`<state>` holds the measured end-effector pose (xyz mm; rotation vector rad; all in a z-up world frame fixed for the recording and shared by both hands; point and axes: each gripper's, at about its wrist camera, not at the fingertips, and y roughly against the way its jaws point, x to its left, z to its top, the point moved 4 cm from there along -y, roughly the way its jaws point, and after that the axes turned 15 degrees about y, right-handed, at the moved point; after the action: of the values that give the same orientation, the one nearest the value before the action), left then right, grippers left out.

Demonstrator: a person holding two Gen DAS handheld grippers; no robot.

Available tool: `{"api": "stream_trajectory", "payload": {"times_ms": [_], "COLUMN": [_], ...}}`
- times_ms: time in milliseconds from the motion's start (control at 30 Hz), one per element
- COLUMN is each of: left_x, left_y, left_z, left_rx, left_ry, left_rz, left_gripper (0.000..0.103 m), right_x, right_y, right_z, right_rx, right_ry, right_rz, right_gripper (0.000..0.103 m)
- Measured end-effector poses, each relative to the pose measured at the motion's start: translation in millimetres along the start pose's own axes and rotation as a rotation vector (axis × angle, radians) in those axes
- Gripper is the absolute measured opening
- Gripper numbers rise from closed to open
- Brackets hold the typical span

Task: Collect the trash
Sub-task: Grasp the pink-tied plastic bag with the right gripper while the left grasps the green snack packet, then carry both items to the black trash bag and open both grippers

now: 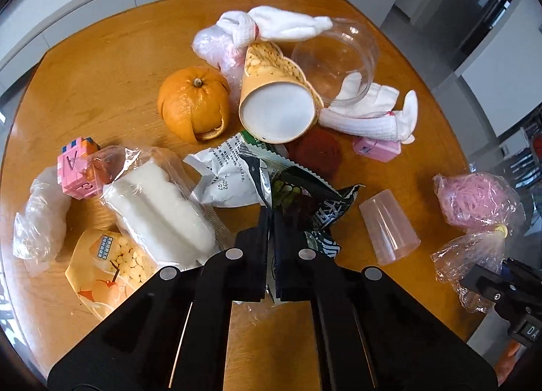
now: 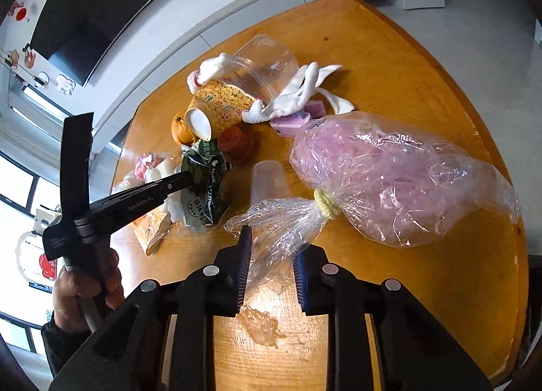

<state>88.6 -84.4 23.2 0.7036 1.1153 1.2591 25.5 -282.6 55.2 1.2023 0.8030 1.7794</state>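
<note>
A crumpled dark green snack wrapper (image 1: 305, 198) lies mid-table among litter. My left gripper (image 1: 271, 218) is shut on its near edge, and the foil shows between the closed fingers. From the right wrist view the left gripper (image 2: 189, 178) reaches in from the left onto the same wrapper (image 2: 203, 194), held by a hand (image 2: 78, 292). A clear bag of pink shreds (image 2: 389, 181), tied with a yellow band (image 2: 327, 203), lies on the right. My right gripper (image 2: 272, 245) is shut on the bag's loose tail (image 2: 281, 235). The bag (image 1: 474, 201) and the right gripper (image 1: 491, 284) also show at the right edge of the left wrist view.
On the wooden table (image 1: 101, 69) lie an orange (image 1: 193, 103), a tipped paper cup (image 1: 277, 100), a clear tub (image 1: 335, 56), white cloths (image 1: 369, 120), a pink plastic cup (image 1: 389, 228), a white packet (image 1: 159, 208), a snack pouch (image 1: 111, 265) and a letter cube (image 1: 78, 164). The table's edge (image 2: 521, 255) is near on the right.
</note>
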Motion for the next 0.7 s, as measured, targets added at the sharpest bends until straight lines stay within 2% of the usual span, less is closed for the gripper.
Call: {"api": "stream_trajectory", "payload": {"times_ms": [167, 333, 500, 700], "left_x": [-23, -83, -153, -250], "left_y": [48, 82, 79, 51], "left_z": [-13, -36, -69, -126], "left_rx": [-0.094, -0.138, -0.102, -0.005], "left_ry": [-0.062, -0.178, -0.292, -0.440], "left_rz": [-0.054, -0.139, -0.229, -0.316], "left_gripper": [0.002, 0.002, 0.002, 0.002], "right_x": [-9, -31, -69, -127], "right_y": [33, 67, 105, 145], "right_z": [-11, -30, -63, -118], "right_rx": [-0.060, -0.107, -0.143, -0.177], "right_ry": [-0.009, -0.043, -0.110, -0.233], "right_rz": [-0.010, -0.052, -0.115, -0.198], "right_gripper": [0.025, 0.025, 0.025, 0.025]}}
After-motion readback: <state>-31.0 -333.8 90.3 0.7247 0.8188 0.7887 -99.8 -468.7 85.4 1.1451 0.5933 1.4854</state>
